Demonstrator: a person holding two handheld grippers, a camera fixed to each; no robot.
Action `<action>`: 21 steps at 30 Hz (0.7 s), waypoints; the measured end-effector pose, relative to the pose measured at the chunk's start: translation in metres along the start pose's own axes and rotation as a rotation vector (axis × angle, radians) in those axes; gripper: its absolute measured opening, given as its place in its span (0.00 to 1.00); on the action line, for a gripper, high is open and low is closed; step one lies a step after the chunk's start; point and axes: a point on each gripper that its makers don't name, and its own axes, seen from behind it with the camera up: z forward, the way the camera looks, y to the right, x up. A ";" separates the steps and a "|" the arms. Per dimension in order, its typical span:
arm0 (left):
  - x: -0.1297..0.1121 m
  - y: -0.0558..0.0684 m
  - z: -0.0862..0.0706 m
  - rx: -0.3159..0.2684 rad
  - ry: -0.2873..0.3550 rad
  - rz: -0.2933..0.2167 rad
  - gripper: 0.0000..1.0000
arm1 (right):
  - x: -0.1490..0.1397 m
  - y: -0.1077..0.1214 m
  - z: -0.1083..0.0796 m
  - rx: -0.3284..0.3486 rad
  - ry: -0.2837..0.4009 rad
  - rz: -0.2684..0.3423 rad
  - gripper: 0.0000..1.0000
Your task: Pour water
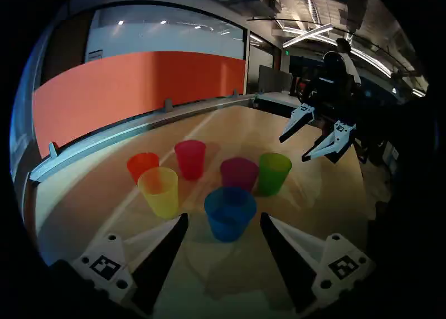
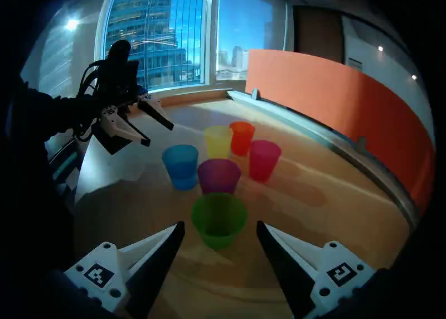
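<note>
Our left gripper [image 1: 223,218] and right gripper [image 2: 220,225] both gape wide, holding nothing, with the blue cup [image 1: 229,213] and green cup [image 2: 218,218] standing ungrasped at lower centre before them, so we judge pouring not begun.

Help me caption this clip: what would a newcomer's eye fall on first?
Six bright plastic cups cluster on the wooden table: the blue cup sits just ahead of the open left gripper, the green cup ahead of the open right gripper. Beside the table runs a long orange wall panel, and tall windows show sunlit towers.
</note>
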 end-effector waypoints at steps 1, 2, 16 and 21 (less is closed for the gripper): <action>-0.003 0.000 0.001 -0.002 -0.008 0.000 0.96 | -0.002 0.000 0.002 0.003 -0.004 0.001 0.99; -0.005 0.000 0.003 -0.004 -0.015 0.001 0.96 | -0.004 0.000 0.003 0.005 -0.007 0.003 1.00; -0.034 0.002 0.021 -0.027 -0.097 0.017 0.96 | -0.022 0.003 0.028 0.021 -0.042 0.029 1.00; -0.036 0.000 0.029 -0.031 -0.110 0.008 0.96 | -0.025 0.004 0.035 0.025 -0.052 0.037 0.99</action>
